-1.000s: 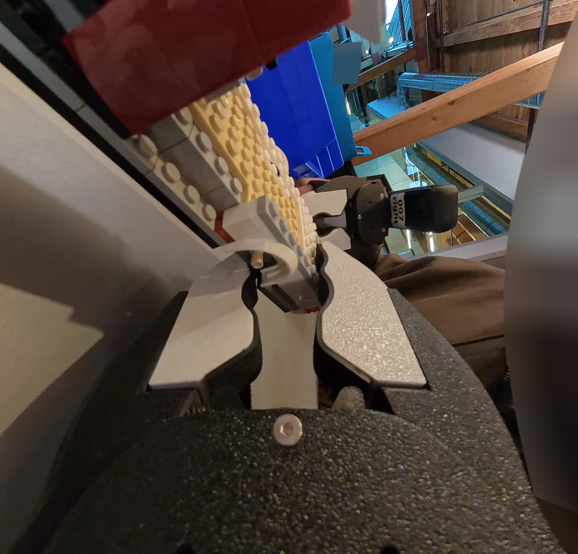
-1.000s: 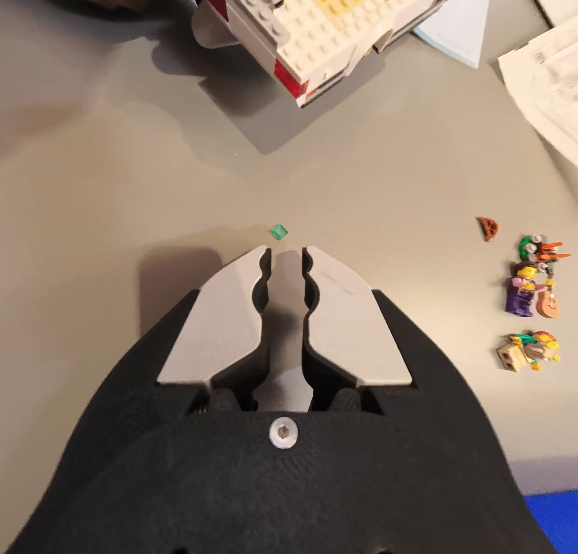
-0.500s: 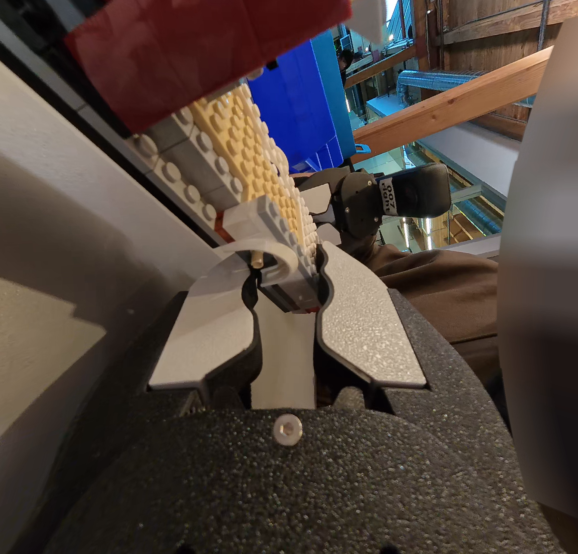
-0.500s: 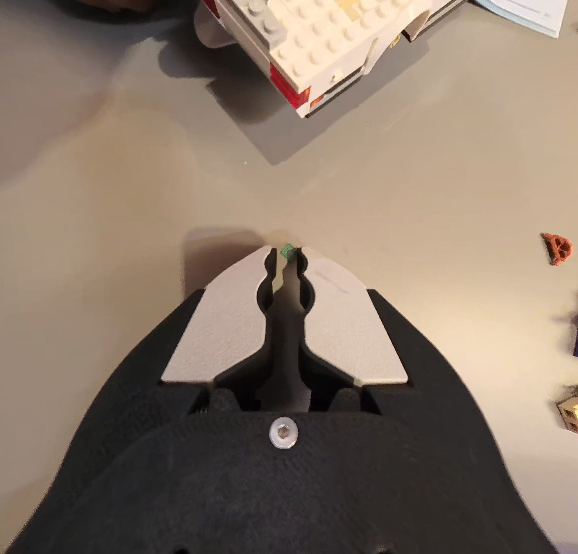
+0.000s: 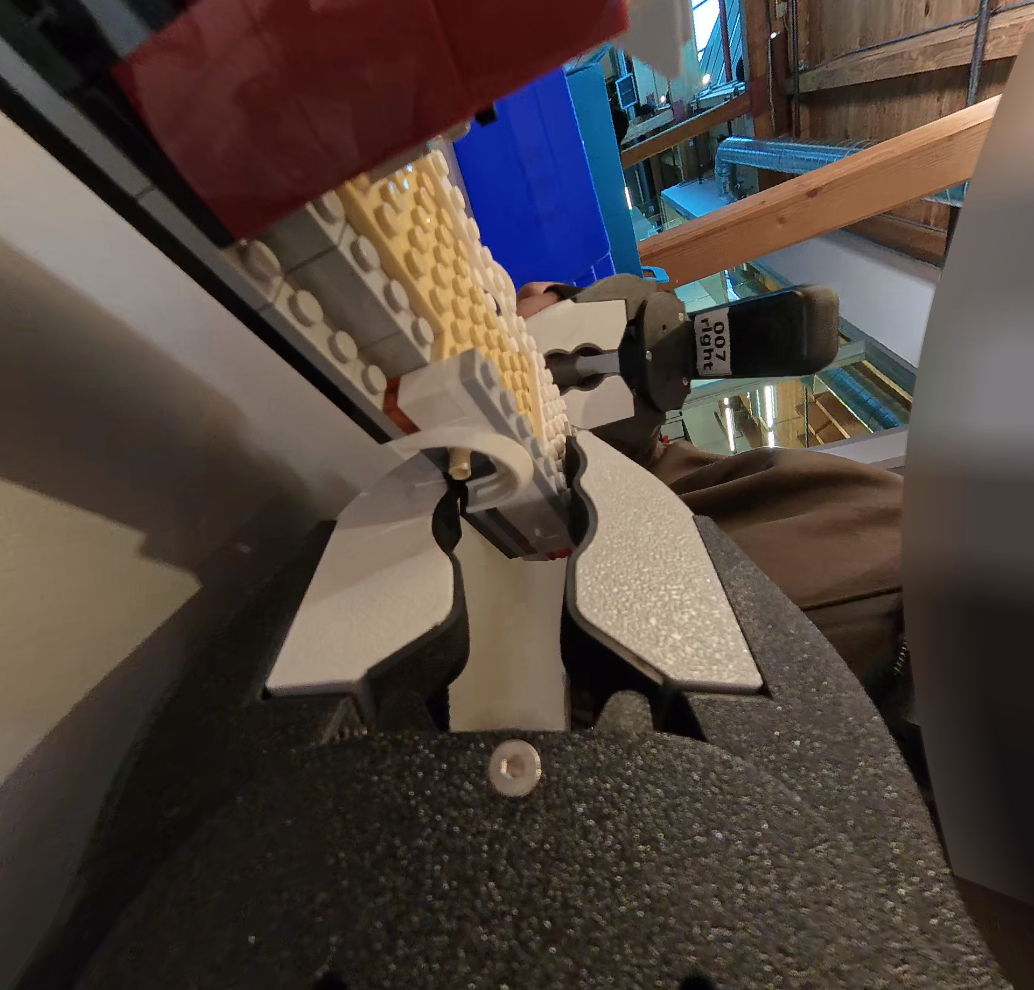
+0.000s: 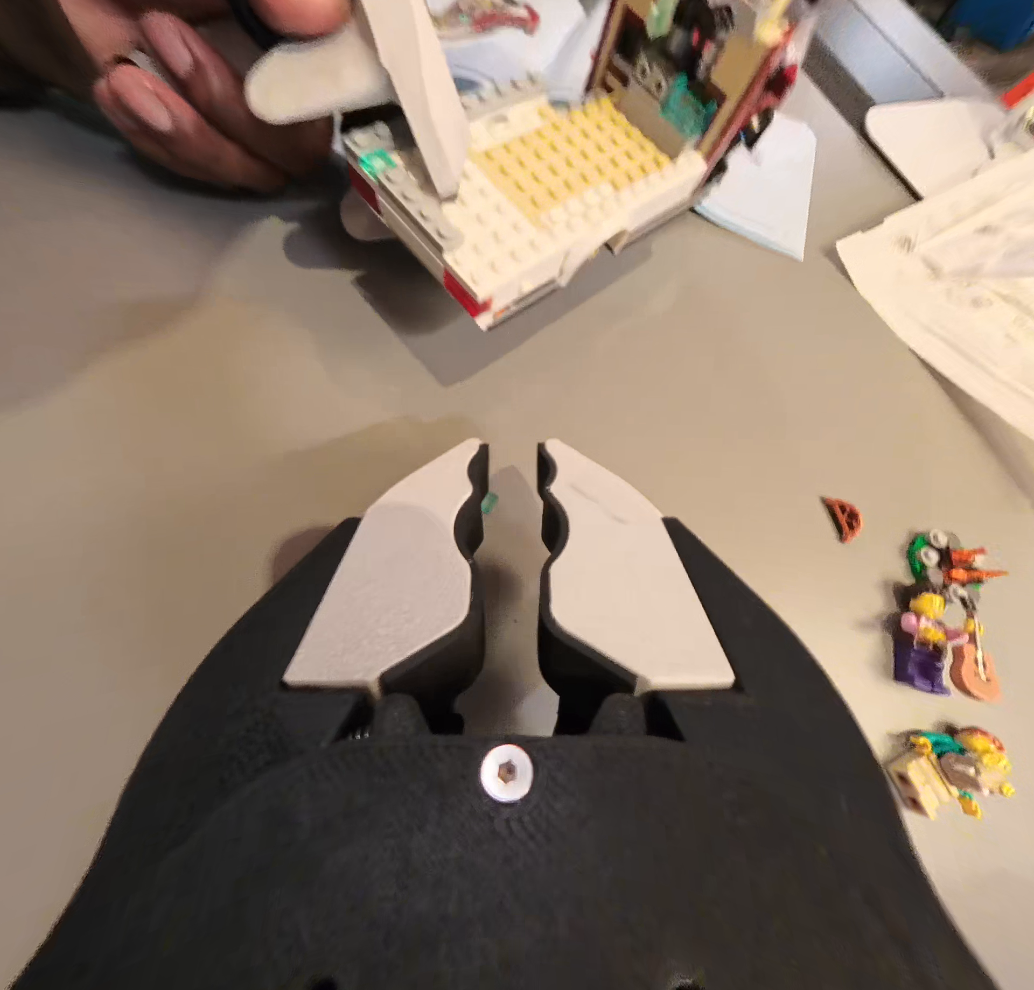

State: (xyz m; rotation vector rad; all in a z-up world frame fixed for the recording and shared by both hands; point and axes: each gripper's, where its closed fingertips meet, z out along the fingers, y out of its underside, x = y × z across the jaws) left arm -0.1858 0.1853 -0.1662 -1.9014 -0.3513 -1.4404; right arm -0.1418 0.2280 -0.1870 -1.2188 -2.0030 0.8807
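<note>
Here, left claw clamped on brick model's corner (right claw parted, gripping nothing).

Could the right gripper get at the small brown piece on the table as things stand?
Probably yes. The brown piece lies alone on the open table, off to the side of the right gripper, with nothing between them. The jaws stand apart; only a tiny green piece sits by one finger.

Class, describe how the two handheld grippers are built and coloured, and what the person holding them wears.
Each gripper, left and right, has a coarse black body with a silver screw at its centre. Its two pale grey fingers have wavy black pads. A white label sits on the right gripper's black body. A dark brown sleeve shows. No cables show.
</note>
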